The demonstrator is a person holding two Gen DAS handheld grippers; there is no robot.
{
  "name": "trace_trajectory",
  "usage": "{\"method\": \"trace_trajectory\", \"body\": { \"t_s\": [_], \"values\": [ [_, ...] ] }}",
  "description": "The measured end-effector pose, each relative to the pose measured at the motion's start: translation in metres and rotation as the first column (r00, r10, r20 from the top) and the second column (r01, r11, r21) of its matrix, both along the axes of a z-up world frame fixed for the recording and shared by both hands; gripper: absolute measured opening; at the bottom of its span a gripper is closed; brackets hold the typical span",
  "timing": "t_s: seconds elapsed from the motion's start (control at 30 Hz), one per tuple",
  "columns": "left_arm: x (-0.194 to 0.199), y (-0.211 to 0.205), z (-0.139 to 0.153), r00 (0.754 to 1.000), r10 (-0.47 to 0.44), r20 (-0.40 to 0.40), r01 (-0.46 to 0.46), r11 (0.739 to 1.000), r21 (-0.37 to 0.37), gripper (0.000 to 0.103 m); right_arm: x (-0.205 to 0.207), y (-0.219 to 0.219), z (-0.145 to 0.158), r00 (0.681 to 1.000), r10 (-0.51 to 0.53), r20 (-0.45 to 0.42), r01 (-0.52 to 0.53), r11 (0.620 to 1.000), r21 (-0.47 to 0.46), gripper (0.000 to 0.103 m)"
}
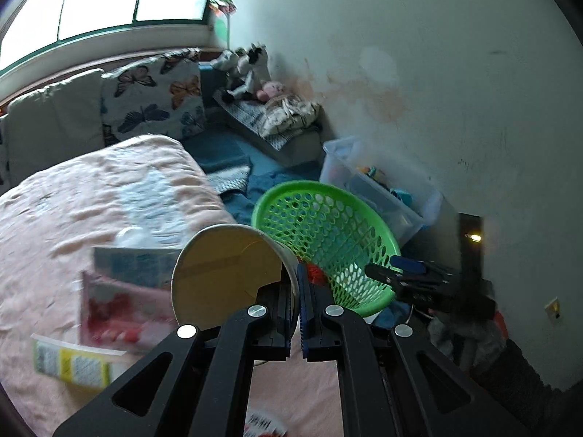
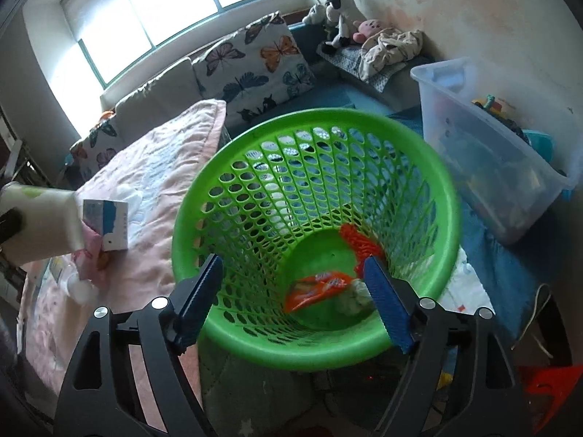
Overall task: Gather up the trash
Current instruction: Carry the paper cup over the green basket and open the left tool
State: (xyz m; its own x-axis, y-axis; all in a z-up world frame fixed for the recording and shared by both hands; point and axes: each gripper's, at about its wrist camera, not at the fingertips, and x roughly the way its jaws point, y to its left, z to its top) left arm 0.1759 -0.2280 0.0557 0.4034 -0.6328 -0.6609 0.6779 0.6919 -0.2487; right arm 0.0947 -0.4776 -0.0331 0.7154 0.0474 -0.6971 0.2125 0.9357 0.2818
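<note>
My left gripper (image 1: 296, 273) is shut on the rim of an empty paper cup (image 1: 222, 273) and holds it tilted above the pink bed, just left of the green mesh basket (image 1: 328, 225). The cup also shows at the far left of the right wrist view (image 2: 40, 218). My right gripper (image 2: 291, 269) is open, its jaws spread across the near rim of the basket (image 2: 448, 196). An orange wrapper (image 2: 317, 287), a crumpled whitish wad (image 2: 353, 295) and a red-orange net (image 2: 359, 244) lie in the basket's bottom. The right gripper shows in the left wrist view (image 1: 404, 273) by the basket.
On the pink blanket (image 1: 91, 189) lie a blue-white box (image 2: 105, 225), a pink-red packet (image 1: 113, 309), a yellow-white carton (image 1: 69, 364) and white plastic bits (image 2: 80, 287). A clear bin of toys (image 2: 503, 160) stands right of the basket. Butterfly cushions (image 2: 255, 65) and plush toys (image 2: 339, 11) are beyond.
</note>
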Motion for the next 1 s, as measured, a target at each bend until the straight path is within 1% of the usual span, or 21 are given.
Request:
{"method": "trace_trajectory", "body": {
  "t_s": [0.2, 0.33, 0.4, 0.5, 0.53, 0.63, 0.7, 0.77, 0.9, 1.0],
  "values": [
    [0.015, -0.061, -0.021, 0.997, -0.059, -0.049, 0.062, 0.997, 0.055, 0.004, -0.027, -0.002, 0.009, 0.999, 0.003, 0.038, -0.003, 1.0, -0.008, 0.08],
    [0.022, -0.09, -0.035, 0.993, -0.087, -0.082, 0.093, 0.993, 0.078, 0.004, -0.039, -0.004, 0.007, 0.999, -0.006, 0.045, 0.005, 1.0, 0.016, 0.08],
    [0.025, -0.105, -0.044, 0.991, -0.098, -0.095, 0.108, 0.989, 0.104, 0.004, -0.043, -0.006, 0.004, 0.999, -0.01, 0.044, 0.009, 1.0, 0.028, 0.08],
    [0.029, -0.118, -0.054, 0.988, -0.1, -0.117, 0.114, 0.986, 0.122, 0.004, -0.045, -0.009, 0.001, 0.999, -0.011, 0.041, 0.009, 0.999, 0.037, 0.08],
    [0.03, -0.122, -0.058, 0.987, -0.099, -0.124, 0.114, 0.986, 0.124, 0.005, -0.046, -0.009, 0.0, 0.999, -0.012, 0.04, 0.01, 0.999, 0.039, 0.08],
    [0.032, -0.125, -0.063, 0.987, -0.091, -0.135, 0.108, 0.986, 0.128, 0.015, -0.048, -0.011, -0.001, 0.999, -0.02, 0.04, 0.018, 0.999, 0.049, 0.08],
    [0.032, -0.126, -0.065, 0.986, -0.085, -0.142, 0.104, 0.986, 0.132, 0.016, -0.049, -0.014, -0.002, 0.999, -0.027, 0.038, 0.025, 0.998, 0.056, 0.08],
    [0.032, -0.125, -0.066, 0.985, -0.089, -0.15, 0.108, 0.986, 0.124, 0.02, -0.05, -0.015, -0.003, 0.999, -0.031, 0.038, 0.029, 0.998, 0.06, 0.08],
    [0.026, -0.117, -0.059, 0.987, -0.089, -0.131, 0.104, 0.988, 0.112, 0.021, -0.052, -0.013, -0.004, 0.999, -0.031, 0.033, 0.028, 0.997, 0.067, 0.08],
    [0.018, -0.101, -0.048, 0.992, -0.077, -0.101, 0.087, 0.991, 0.098, 0.021, -0.055, -0.004, -0.001, 0.999, -0.014, 0.035, 0.011, 0.998, 0.06, 0.08]
  ]
}}
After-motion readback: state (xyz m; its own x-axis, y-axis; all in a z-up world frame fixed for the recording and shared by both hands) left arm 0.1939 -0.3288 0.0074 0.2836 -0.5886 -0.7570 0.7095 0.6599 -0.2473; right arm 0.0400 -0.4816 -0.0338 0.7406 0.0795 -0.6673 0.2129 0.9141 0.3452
